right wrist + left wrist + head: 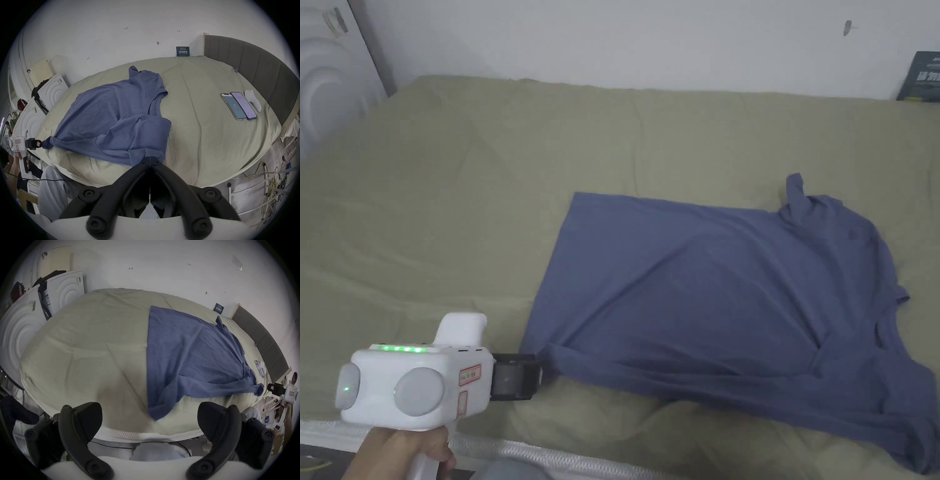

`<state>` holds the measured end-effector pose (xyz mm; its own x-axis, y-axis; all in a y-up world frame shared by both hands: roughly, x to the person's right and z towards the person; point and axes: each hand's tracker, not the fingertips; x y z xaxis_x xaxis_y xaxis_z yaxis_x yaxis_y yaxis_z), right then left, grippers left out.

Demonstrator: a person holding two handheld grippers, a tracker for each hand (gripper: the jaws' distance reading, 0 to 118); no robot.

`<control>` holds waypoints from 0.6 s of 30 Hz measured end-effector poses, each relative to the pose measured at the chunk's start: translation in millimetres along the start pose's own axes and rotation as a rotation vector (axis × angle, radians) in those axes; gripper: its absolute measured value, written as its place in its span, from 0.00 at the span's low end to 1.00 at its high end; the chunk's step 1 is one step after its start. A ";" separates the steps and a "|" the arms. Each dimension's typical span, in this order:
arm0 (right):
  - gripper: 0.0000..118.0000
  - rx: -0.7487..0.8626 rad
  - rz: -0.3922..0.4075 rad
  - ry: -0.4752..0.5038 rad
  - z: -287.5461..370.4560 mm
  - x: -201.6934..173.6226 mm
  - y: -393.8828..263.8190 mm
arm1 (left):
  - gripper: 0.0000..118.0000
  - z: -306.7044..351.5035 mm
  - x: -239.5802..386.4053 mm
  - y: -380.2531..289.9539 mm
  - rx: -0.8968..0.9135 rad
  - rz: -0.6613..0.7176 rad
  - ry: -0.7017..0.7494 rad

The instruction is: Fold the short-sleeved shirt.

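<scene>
Head view: short-sleeved shirt, blue, spread lengthwise on the green-sheeted bed, collar to the right, near edge rumpled and partly turned over. Left gripper at the shirt's near hem corner, held by a hand.

Left gripper view: jaws wide apart, the hem corner lying between and ahead of them, not pinched.

Right gripper view: right gripper, jaws together, clamped on the shirt's near sleeve end. Two phones lie side by side near the headboard, well apart from the shirt.
</scene>
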<state>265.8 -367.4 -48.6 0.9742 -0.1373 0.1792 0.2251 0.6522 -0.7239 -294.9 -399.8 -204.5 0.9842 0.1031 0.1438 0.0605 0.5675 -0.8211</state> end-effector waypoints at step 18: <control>1.00 -0.032 0.008 0.064 -27.4 24.7 -3.9 | 0.09 -3.5 17.5 -0.6 -0.035 0.016 -0.016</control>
<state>289.4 -393.8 -59.6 0.9749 -0.1797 0.1311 0.2164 0.6298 -0.7460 -277.1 -401.2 -203.4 0.9824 0.1247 0.1389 0.0509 0.5369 -0.8421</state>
